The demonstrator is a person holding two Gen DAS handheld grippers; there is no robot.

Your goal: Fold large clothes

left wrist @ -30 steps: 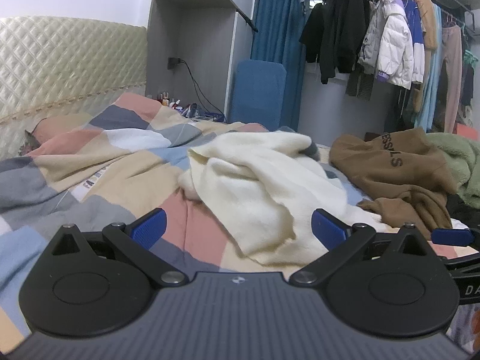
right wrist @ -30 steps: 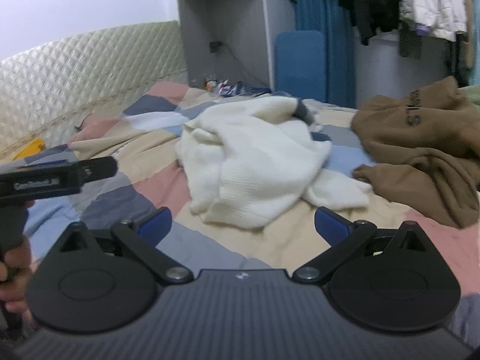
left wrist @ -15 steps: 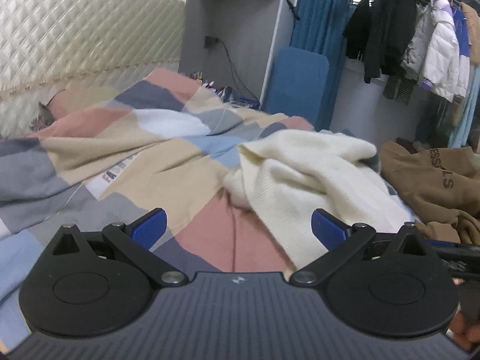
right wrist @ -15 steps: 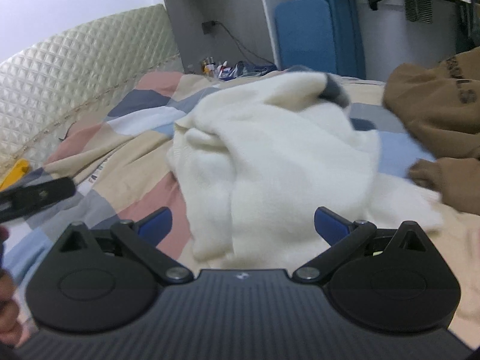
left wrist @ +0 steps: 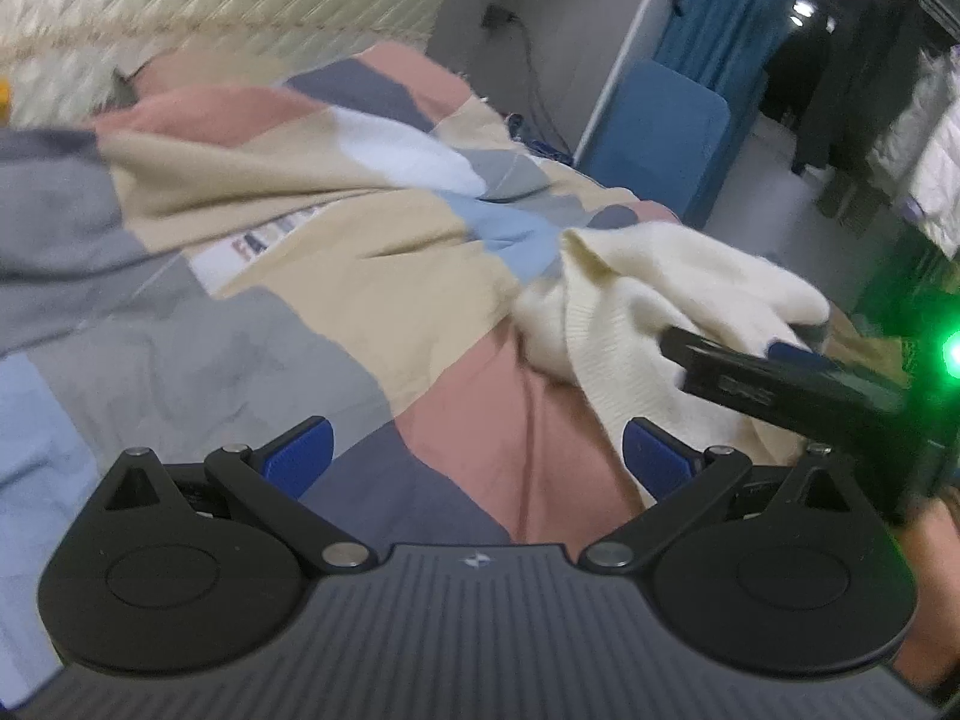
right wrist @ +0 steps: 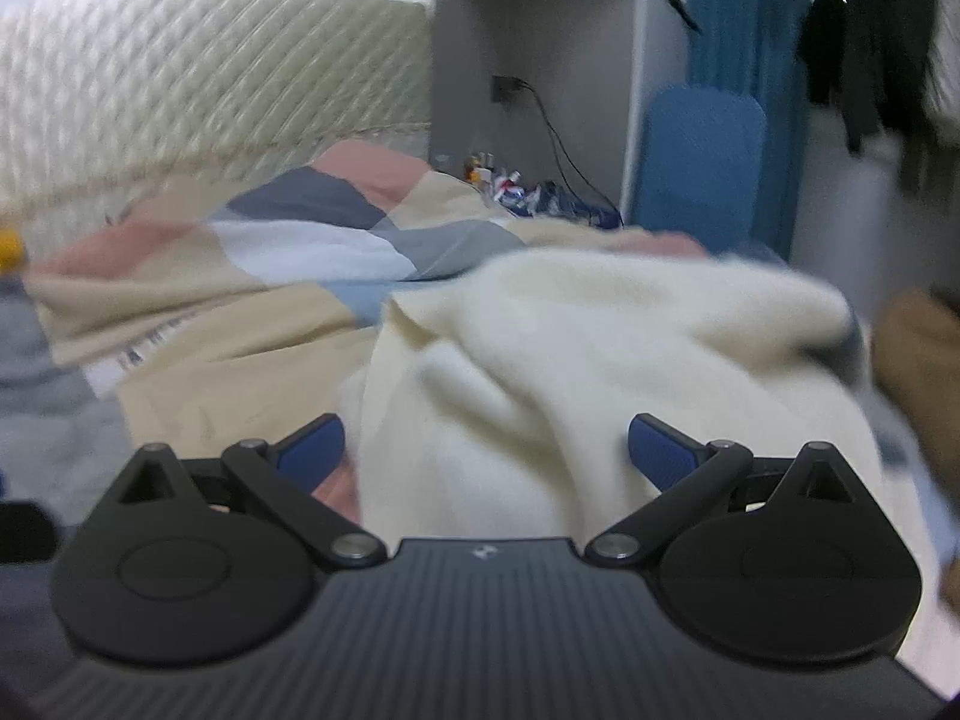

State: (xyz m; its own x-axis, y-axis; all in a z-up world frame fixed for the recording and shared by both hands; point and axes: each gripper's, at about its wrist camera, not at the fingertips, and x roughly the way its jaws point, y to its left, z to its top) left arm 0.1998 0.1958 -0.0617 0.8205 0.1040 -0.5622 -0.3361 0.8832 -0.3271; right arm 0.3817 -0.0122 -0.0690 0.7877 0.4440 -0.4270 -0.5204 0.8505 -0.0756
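Cream sweater [right wrist: 588,372] heaped on the patchwork bed [left wrist: 360,276], left hand-held gripper [left wrist: 477,453] spread wide over the quilt, right hand-held gripper [right wrist: 486,450] spread wide at the knit

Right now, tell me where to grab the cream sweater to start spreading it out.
Take the ribbed edge of the cream sweater at its left side, coming low over the patchwork quilt; that hem lies exposed there, probably pinchable as one layer.

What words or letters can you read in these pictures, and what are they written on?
"FA": dark letters on a white patch of the patchwork bedspread; the letters after them are too blurred to read.
Grey lettering on the side of the right gripper: too blurred to read.
Small logo mark on the left gripper: a symbol, no letters.
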